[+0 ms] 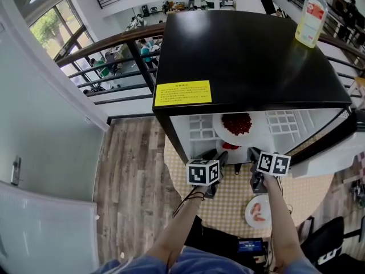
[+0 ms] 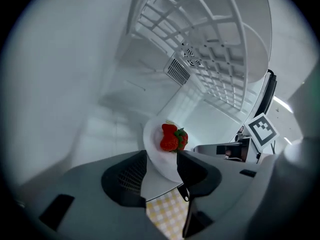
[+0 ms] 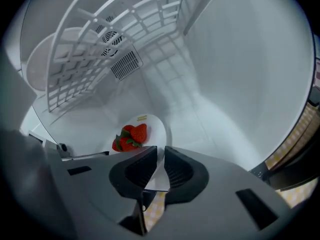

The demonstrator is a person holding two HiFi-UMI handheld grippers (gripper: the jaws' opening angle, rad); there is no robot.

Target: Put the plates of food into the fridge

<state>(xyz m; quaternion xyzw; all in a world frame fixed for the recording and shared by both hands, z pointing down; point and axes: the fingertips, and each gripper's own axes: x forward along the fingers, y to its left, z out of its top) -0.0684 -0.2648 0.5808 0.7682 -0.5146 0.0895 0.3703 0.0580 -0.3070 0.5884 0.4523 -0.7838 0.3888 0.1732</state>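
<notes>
A white plate (image 3: pixel 154 125) carrying strawberries (image 3: pixel 131 136) rests low on the open fridge's white floor (image 3: pixel 210 114). My right gripper (image 3: pixel 161 166) is shut on its near rim, pads close together around the thin edge. From the other side, my left gripper (image 2: pixel 160 173) has its jaws wide open, and the same plate (image 2: pixel 156 151) with the strawberries (image 2: pixel 173 138) shows in the gap, not pinched. In the head view both grippers, left (image 1: pixel 217 156) and right (image 1: pixel 254 154), reach into the fridge opening. A second plate of red food (image 1: pixel 236 124) sits on the wire shelf above.
The wire shelf (image 3: pixel 95 54) hangs close over the strawberry plate. The fridge has a black top (image 1: pixel 239 56) with a yellow label and a bottle (image 1: pixel 311 19) at its far right corner. Another plate of food (image 1: pixel 258 212) lies on the checkered floor mat.
</notes>
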